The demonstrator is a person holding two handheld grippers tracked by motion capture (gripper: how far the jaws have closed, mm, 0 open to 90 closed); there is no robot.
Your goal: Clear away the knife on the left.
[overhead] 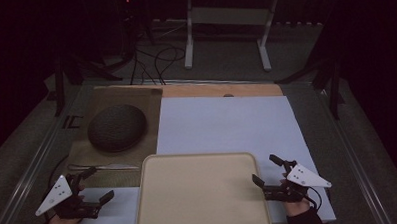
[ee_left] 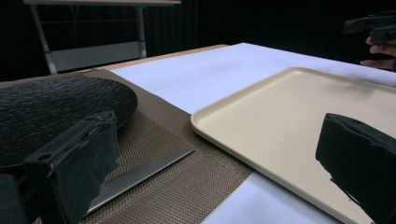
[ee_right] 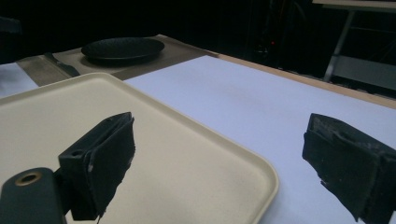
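Note:
An empty beige tray (overhead: 202,192) lies at the table's near edge, between my two grippers. My left gripper (overhead: 100,183) stands open just left of the tray, its jaws wide apart and holding nothing; in the left gripper view they frame the tray's corner (ee_left: 299,121) and a knife (ee_left: 140,172). My right gripper (overhead: 264,168) is open at the tray's right rim, one jaw over the tray (ee_right: 177,158) and the other over the white sheet (ee_right: 261,98). A black round plate (overhead: 117,127) rests on a brown placemat (overhead: 121,97) at the left. The knife (overhead: 106,167) lies in front of the plate.
A white sheet (overhead: 227,121) covers the table's middle and right, with a wooden edge (overhead: 220,89) behind it. Beyond the table stand a white frame (overhead: 226,21) and cables on the floor (overhead: 154,58). Dark stands flank both sides.

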